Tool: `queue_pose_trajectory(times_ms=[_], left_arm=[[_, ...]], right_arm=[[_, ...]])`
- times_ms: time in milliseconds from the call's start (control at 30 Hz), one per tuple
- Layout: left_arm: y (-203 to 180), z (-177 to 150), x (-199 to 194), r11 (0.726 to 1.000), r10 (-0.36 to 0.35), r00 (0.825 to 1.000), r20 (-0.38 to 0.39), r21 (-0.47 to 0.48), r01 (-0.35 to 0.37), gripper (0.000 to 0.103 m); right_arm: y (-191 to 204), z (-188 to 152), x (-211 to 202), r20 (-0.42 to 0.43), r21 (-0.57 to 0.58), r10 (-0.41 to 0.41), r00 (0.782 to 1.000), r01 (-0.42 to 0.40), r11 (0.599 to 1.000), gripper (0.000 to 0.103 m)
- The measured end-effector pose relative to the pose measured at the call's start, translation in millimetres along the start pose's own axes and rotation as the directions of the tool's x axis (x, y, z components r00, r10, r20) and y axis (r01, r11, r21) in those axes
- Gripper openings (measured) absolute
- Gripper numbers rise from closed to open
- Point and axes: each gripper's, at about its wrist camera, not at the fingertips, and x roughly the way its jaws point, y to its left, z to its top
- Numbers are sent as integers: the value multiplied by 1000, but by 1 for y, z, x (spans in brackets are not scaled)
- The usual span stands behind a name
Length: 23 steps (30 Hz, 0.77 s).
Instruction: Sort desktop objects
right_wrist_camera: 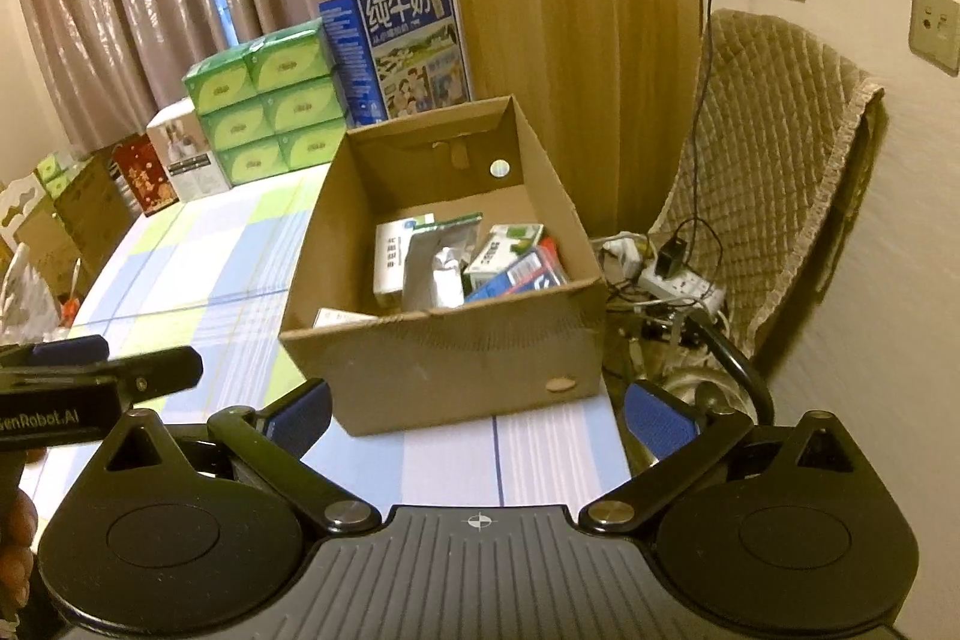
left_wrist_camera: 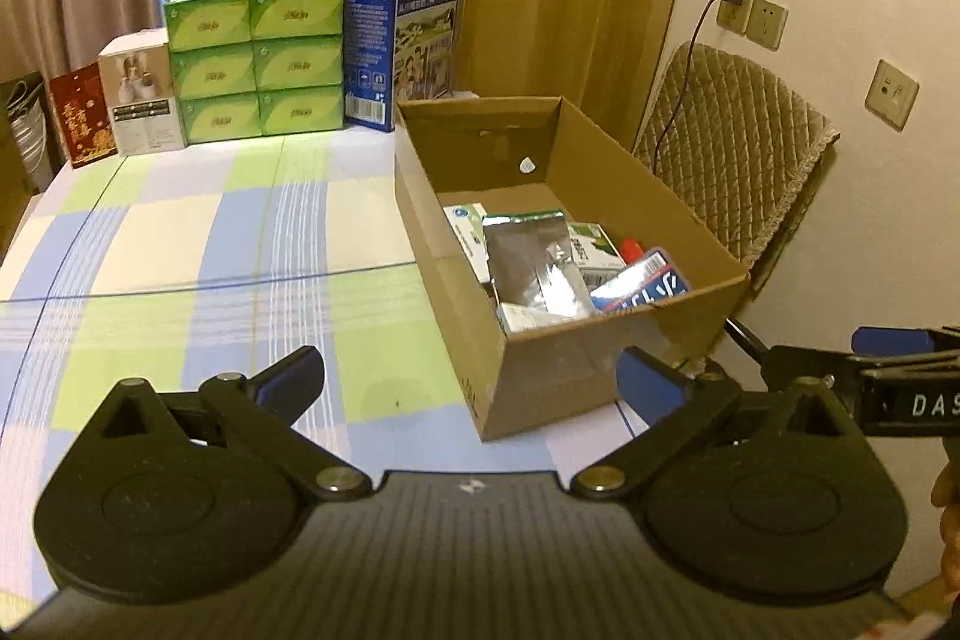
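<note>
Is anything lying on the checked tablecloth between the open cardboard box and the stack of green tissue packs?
No. In the left wrist view, only bare checked tablecloth separates the cardboard box from the green tissue packs.

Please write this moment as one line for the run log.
left hand-held gripper: open, empty | right hand-held gripper: open, empty | cardboard box: on table, holds small packages | silver pouch: in box

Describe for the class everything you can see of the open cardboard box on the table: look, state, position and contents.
The cardboard box is plain brown corrugated card, rectangular, upright and open-topped. It rests on the checked tablecloth near the table's right edge, in front of the blue milk carton. Its far wall has a hand slot and a small round sticker. Inside lie a silver foil pouch, small white and green packets and a blue packet, heaped toward the near end. Neither gripper touches it.
</note>
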Motion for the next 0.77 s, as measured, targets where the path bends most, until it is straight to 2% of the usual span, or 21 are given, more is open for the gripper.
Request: queue_pose_trajectory(times_ms=[200,333,500,767], left_arm=[[-2,-5,-20,999,-3,1000,9,-52,3,102],[-7,-6,-30,999,1,1000,18,-50,0,102],[-9,-5,-32,998,-12,1000,18,-63,13,102],[-6,-7,-29,996,-11,1000,16,-91,13,102]], right_arm=[[6,-4,-18,19,-8,5,1000,-5,1000,101],[12,-3,-27,42,-21,8,999,-7,1000,101],[19,0,-33,67,-53,-1,998,5,999,101],[19,-4,-28,56,-56,-9,998,12,998,101]])
